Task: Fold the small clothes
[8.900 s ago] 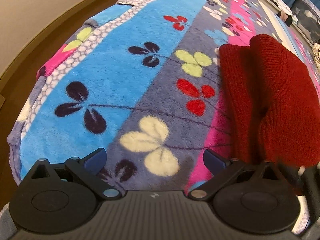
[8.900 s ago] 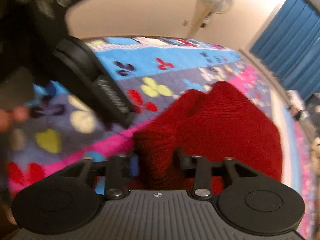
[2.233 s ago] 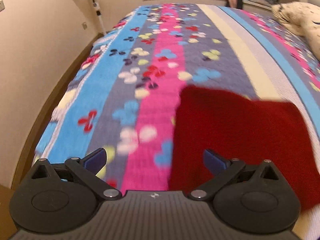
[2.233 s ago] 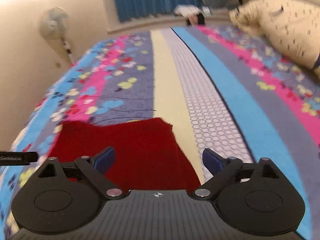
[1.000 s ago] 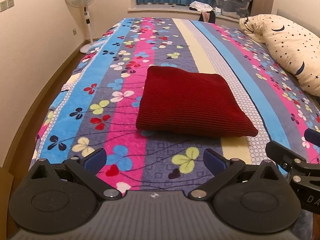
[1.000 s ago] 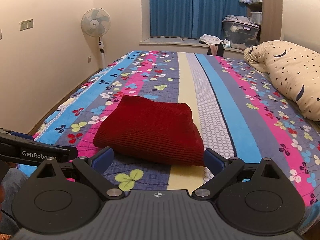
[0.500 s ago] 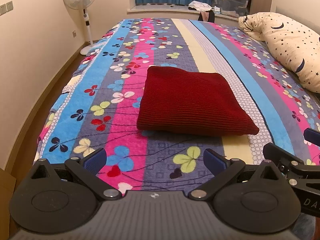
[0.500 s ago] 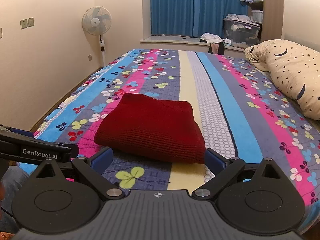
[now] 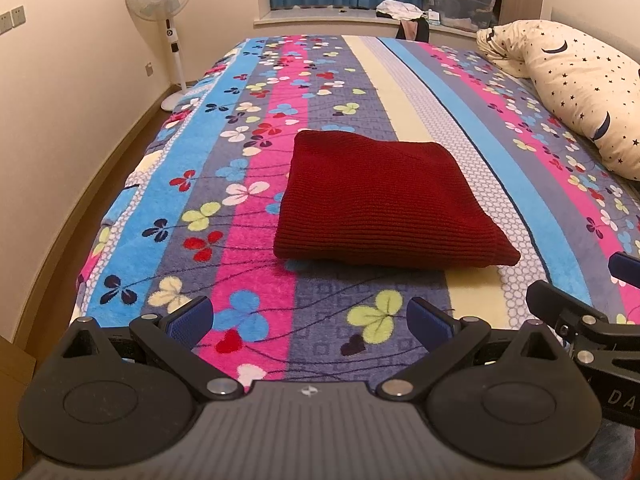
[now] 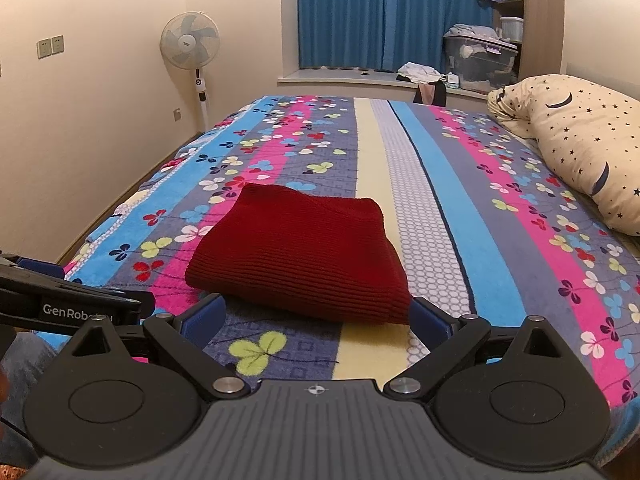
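Both claws, left [image 9: 310,318] and right [image 10: 316,316], spread, empty, near bed [image 9: 120,208] edge. Sweater [image 9: 384,204] folded on bed, untouched. Risk: any careless re-grip drags knit, reopening fold.

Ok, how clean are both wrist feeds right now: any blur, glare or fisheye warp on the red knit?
Left wrist: sharp, red knit ribs readable, warm indoor light, wall bowed by fisheye, dark shadow under its near edge. Right wrist: also sharp, no glare, curtains crisp, corners vignetted.
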